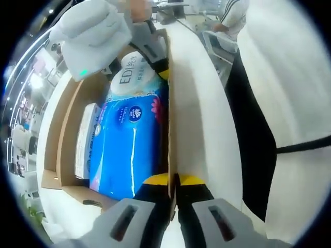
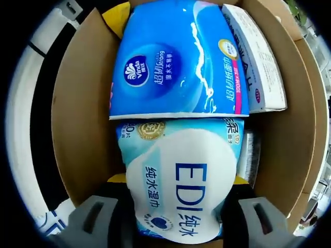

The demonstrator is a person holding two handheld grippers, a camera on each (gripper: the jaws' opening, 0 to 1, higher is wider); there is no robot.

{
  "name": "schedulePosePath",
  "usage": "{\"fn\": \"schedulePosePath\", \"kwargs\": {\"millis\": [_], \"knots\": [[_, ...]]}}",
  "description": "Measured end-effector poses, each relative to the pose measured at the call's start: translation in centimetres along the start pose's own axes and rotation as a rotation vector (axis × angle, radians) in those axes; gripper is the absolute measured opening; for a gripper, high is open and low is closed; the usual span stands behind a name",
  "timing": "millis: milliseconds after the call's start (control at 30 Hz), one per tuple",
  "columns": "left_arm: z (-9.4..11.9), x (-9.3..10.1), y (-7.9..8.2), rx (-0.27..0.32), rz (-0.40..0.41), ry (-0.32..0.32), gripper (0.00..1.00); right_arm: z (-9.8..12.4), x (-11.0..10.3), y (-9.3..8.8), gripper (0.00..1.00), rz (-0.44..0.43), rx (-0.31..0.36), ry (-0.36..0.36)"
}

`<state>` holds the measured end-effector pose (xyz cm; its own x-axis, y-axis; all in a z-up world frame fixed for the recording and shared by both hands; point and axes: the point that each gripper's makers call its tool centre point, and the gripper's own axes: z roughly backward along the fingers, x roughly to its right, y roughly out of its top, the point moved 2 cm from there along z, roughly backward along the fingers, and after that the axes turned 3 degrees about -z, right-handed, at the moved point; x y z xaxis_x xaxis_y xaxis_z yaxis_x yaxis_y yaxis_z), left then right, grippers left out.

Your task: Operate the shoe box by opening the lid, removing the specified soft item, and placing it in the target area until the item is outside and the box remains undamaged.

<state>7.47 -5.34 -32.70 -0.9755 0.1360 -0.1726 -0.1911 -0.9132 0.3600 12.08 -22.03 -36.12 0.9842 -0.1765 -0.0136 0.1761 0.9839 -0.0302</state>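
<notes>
Two soft packs lie inside the shoe box (image 2: 77, 129): EDI wipes pack (image 2: 181, 186) pinched by right gripper (image 2: 178, 217) jaws, blue tissue pack (image 2: 176, 62) touching it. Left gripper (image 1: 175, 194) jaws pinch the box wall. Risk: lifting could drag the blue pack, tear cardboard.

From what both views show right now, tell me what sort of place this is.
Probably an office or lab-like workroom, though the fisheye views blur much of it. A cardboard box of tissue packs sits on a white table, with a seated person at more tables behind.
</notes>
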Motion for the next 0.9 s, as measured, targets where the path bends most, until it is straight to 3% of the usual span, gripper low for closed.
{"fn": "schedulePosePath", "kwargs": {"millis": [133, 267, 367, 533, 667, 900], "knots": [[0.0, -0.1, 0.0, -0.004, 0.013, -0.007, 0.02, 0.1, -0.1, 0.0, 0.62, 0.010, -0.020, -0.001], [0.1, 0.0, 0.0, -0.010, 0.020, -0.015, 0.02, 0.7, 0.0, -0.2, 0.62, -0.005, 0.018, 0.015], [0.1, 0.0, 0.0, -0.003, 0.018, -0.002, 0.02, 1.2, 0.1, -0.1, 0.62, 0.006, 0.077, -0.024], [0.1, 0.0, 0.0, -0.005, 0.007, -0.006, 0.02, 2.3, -0.5, -0.4, 0.61, -0.025, 0.131, 0.010], [0.0, -0.1, 0.0, -0.014, 0.018, -0.027, 0.02, 2.5, -0.7, -0.1, 0.61, 0.001, 0.180, -0.033], [0.1, -0.1, -0.1, -0.015, 0.014, -0.023, 0.02, 3.4, -0.7, -0.2, 0.61, -0.006, 0.238, -0.027]]}}
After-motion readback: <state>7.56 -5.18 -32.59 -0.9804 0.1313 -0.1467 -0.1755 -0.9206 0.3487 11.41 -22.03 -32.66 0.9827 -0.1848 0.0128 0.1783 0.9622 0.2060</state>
